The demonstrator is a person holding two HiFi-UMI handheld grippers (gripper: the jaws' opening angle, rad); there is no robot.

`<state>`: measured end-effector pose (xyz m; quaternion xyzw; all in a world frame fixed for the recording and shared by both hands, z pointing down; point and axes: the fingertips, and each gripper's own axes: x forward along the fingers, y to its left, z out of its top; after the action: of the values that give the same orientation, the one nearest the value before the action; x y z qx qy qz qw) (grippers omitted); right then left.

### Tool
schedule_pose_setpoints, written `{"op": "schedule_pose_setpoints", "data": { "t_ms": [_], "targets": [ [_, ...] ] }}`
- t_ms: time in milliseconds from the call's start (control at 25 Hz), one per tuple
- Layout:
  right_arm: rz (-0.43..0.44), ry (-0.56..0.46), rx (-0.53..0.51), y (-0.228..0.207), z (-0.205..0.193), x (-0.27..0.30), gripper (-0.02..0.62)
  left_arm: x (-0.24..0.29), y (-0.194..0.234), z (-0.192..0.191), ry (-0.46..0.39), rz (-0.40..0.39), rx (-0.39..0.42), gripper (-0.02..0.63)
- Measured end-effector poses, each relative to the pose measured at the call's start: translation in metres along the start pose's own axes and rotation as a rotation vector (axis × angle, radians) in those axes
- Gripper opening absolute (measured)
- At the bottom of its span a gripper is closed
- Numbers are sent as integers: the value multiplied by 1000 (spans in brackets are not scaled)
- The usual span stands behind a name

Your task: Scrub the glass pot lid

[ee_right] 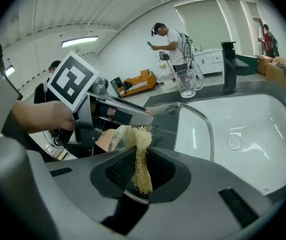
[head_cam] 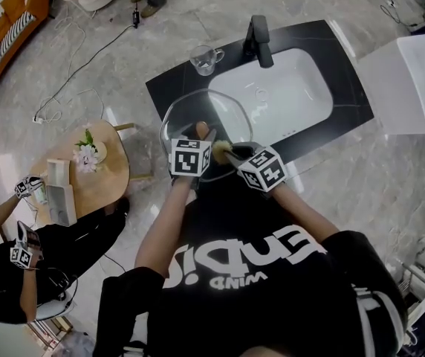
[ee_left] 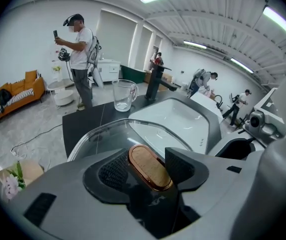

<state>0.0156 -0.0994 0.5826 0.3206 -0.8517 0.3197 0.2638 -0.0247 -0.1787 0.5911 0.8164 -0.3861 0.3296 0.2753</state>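
Note:
The glass pot lid (head_cam: 190,114) hangs tilted over the black counter's near left corner, beside the white sink (head_cam: 290,95). My left gripper (head_cam: 202,135) is shut on the lid's wood-topped knob (ee_left: 149,166), which sits between its jaws with the lid (ee_left: 133,130) spreading out beyond them. Just to its right, my right gripper (head_cam: 226,153) is shut on a yellowish fibrous scrubber (ee_right: 140,156). The scrubber's top end (head_cam: 220,150) lies at the lid's near edge, close beside the left gripper (ee_right: 114,111). In the right gripper view the lid (ee_right: 198,121) overlaps the sink basin.
A black faucet (head_cam: 259,39) stands at the sink's far side, and a clear glass mug (head_cam: 205,58) sits on the counter (head_cam: 172,88) to its left. A small wooden table (head_cam: 105,177) with flowers is at my left, with another person beside it. A white box (head_cam: 409,80) stands right of the counter.

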Motion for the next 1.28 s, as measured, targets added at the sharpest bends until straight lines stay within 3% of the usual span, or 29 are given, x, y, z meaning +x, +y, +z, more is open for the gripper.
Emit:
{"op": "schedule_pose_setpoints", "data": {
  "t_ms": [320,760,1280],
  "targets": [
    [30,80,-78,21,-2,32,57,2,0,0,13,0,5,235],
    [24,107,-148,32,0,52,57,4,1,1,11,-17,-14,227],
    [-1,131,-117,3,-16,35,57,4,1,0,17,-30,-19,218]
  ]
}}
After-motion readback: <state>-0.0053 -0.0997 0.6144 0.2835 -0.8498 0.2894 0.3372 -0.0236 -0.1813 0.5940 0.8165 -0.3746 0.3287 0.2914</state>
